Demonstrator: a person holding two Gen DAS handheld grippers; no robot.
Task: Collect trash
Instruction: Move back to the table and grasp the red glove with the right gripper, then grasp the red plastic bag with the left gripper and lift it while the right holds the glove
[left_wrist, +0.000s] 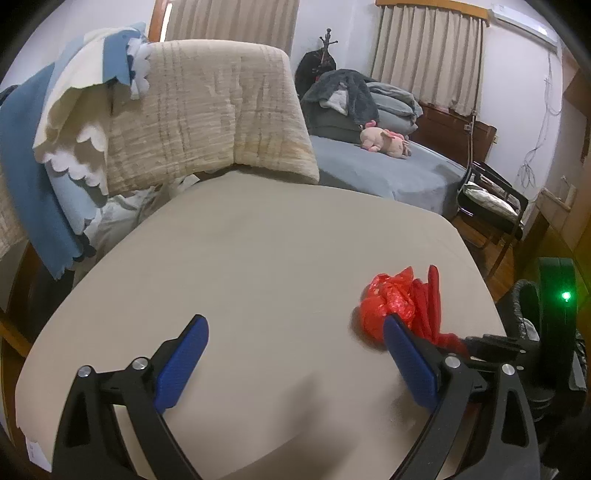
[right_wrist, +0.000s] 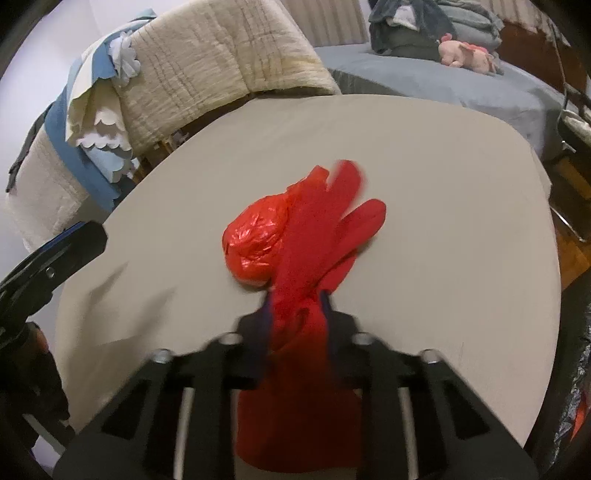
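Red glove (right_wrist: 317, 236), shiny red bag (right_wrist: 255, 240), plain beige table (right_wrist: 443, 206).

Beige table (left_wrist: 258, 258), grey bed (left_wrist: 388, 170) — curtained windows (left_wrist: 424, 55), white walls

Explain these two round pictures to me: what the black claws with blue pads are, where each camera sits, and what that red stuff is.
No robot here: a person holds a two-finger tool in each hand, and each tool carries a wide-angle camera looking along its fingers. The left tool's view shows the left gripper with its jaws wide apart and nothing between them, above a beige table. The right tool's view shows the right gripper with its jaws shut on a red glove. A crumpled red plastic wrapper lies on the table against the glove. Behind are a quilt-draped chair and a bed.
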